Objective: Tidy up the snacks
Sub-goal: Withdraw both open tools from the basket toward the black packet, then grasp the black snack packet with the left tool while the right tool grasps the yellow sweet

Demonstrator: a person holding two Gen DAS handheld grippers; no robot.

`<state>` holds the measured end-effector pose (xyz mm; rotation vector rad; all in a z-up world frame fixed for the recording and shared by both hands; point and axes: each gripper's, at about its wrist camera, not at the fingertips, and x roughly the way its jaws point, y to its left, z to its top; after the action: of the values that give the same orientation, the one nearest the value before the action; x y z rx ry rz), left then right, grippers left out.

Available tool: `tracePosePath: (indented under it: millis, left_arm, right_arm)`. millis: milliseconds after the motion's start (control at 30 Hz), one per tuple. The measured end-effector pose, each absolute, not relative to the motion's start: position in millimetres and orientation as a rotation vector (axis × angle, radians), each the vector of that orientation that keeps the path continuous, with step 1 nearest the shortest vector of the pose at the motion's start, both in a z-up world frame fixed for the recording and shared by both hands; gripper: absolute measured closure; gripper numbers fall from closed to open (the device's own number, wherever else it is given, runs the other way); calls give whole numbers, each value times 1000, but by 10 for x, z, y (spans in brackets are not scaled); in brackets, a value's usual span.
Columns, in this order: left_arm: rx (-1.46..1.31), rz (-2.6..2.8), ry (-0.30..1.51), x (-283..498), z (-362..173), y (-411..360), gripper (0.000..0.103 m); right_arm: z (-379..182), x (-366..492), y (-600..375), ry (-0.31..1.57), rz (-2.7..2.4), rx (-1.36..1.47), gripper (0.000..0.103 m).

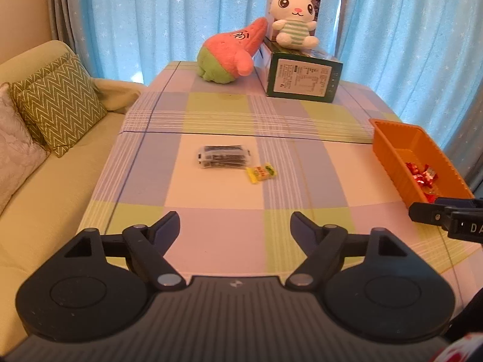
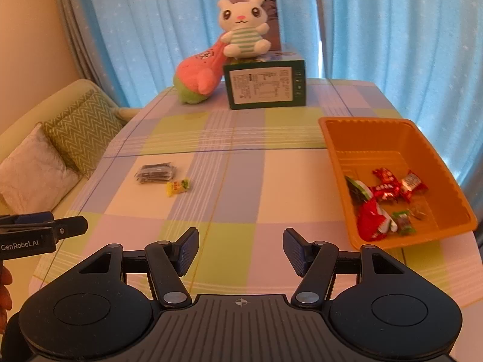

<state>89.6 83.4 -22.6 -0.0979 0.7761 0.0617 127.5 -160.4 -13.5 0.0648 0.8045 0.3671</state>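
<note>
A worktop (image 1: 211,199) covered in a pastel checked cloth of lilac, green and cream fills both views, with pale blue curtains (image 1: 151,15) hanging behind it and a cream sofa (image 1: 45,181) with a green zigzag cushion (image 1: 57,102) along its left side.

Near the middle of the worktop lie two loose snacks: a dark snack packet (image 1: 222,157) in clear wrapping, and a small yellow candy (image 1: 261,173) just beside its right lower corner. Whether the two touch cannot be told.

At the right edge of the worktop stands an orange tray (image 2: 341,150), well apart from the loose snacks. Inside it, toward the near end, sit several red-wrapped candies (image 2: 389,185) and a green-wrapped sweet (image 2: 403,224).

At the far end of the worktop a green box (image 2: 265,86) lies on its side with a white label facing the cameras. A white plush rabbit (image 2: 244,28) in a striped shirt sits on top of it, in front of an upright box. A pink and green plush toy (image 2: 196,74) leans against the green box's left side.

The left tongs (image 1: 235,226) hover over the near part of the worktop, their two dark fingers wide apart with nothing between them. The right tongs (image 2: 240,246) hover just left of the tray's near corner, likewise parted and empty. Each camera catches the other tool's tip at its frame edge.
</note>
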Motion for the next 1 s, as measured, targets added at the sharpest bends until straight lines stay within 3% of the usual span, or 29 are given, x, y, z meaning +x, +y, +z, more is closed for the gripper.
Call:
tracePosePath:
  millis: [167, 1000]
  left_arm:
    - [-114, 71, 779, 1060, -288, 1020, 13]
    - [-68, 165, 711, 1899, -1135, 1604, 16]
  right_arm:
    - [-239, 1441, -1390, 810, 395, 32, 41]
    - [-1203, 2457, -197, 764, 542, -89, 41]
